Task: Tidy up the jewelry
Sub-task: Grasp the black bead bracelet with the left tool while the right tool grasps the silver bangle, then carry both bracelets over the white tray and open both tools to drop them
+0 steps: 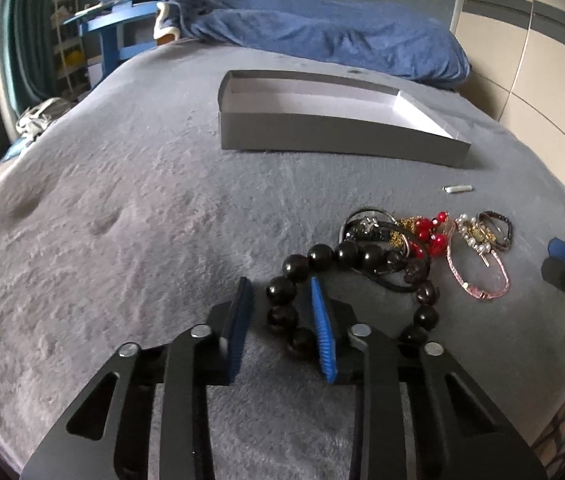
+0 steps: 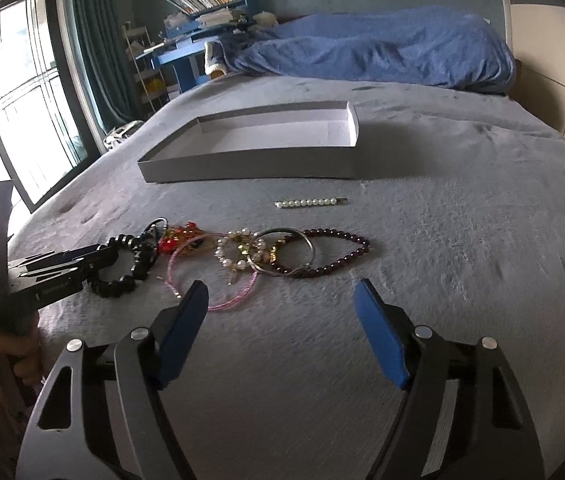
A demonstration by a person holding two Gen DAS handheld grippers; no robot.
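Observation:
Jewelry lies in a pile on the grey blanket. A black large-bead bracelet (image 1: 320, 254) (image 2: 116, 286) curls at the pile's left end. My left gripper (image 1: 279, 292) (image 2: 108, 254) straddles its near loop: two beads sit between the blue pads with small gaps on both sides, so it is open. Further right lie red beads (image 1: 428, 232), a pink bracelet (image 2: 234, 300), a pearl piece (image 2: 238, 252), a silver bangle (image 2: 310, 248) and a dark red bead bracelet (image 2: 342, 258). My right gripper (image 2: 282, 288) hovers open just short of the pink bracelet, holding nothing.
An open grey box (image 1: 322, 136) (image 2: 242, 168) sits behind the pile, nothing visible inside. A pearl hair clip (image 2: 308, 202) lies between box and pile. A blue duvet (image 2: 382, 48) is bunched at the far end of the bed. A window (image 2: 22, 100) is on the left.

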